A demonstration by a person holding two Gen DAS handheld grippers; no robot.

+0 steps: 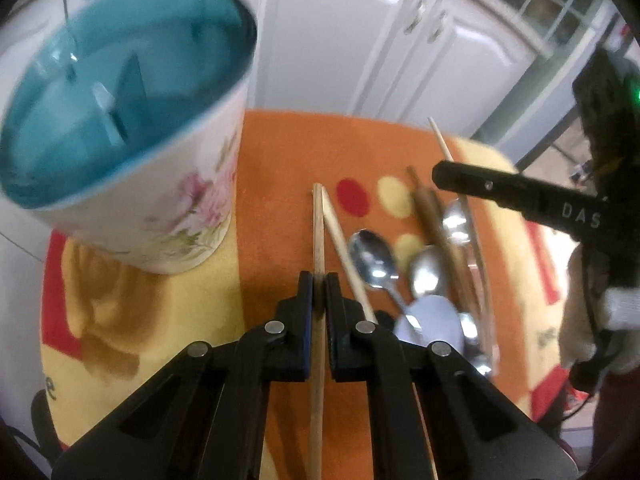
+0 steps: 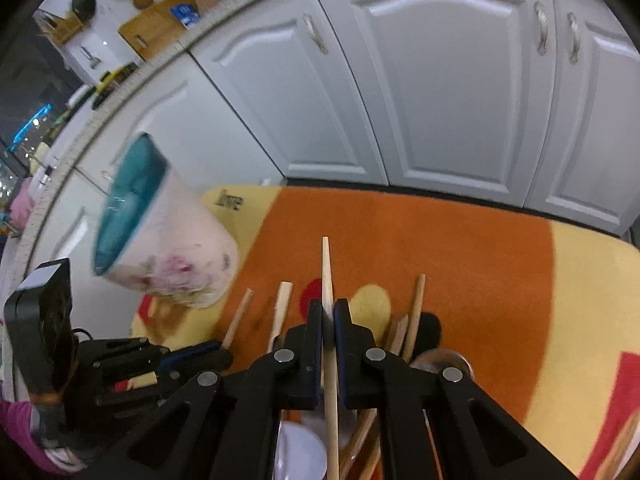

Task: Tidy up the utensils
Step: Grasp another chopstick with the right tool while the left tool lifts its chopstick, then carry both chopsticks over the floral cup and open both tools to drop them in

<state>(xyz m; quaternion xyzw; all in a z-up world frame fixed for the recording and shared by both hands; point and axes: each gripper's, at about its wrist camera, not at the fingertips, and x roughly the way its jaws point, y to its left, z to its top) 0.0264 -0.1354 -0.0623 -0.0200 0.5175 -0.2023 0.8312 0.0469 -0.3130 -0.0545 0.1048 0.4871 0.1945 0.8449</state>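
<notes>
Orange mat (image 1: 280, 152), left claw (image 1: 319, 280) pinching a chopstick (image 1: 318, 216), right claw (image 2: 328, 306) pinching another chopstick (image 2: 327, 264)

Left wrist view: container (image 1: 132, 128) stands on the mat (image 1: 280, 152) at ten o'clock; loose chopstick (image 1: 346, 256), spoons (image 1: 374, 258) and further sticks lie at two o'clock, beside the gripped chopstick (image 1: 319, 240).

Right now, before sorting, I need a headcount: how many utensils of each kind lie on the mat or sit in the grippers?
Pale chopsticks: 3
Dark wooden sticks: 2, blurred together
Metal spoons: 3 clearly shown
White spoon: 1
Total: 9
</notes>
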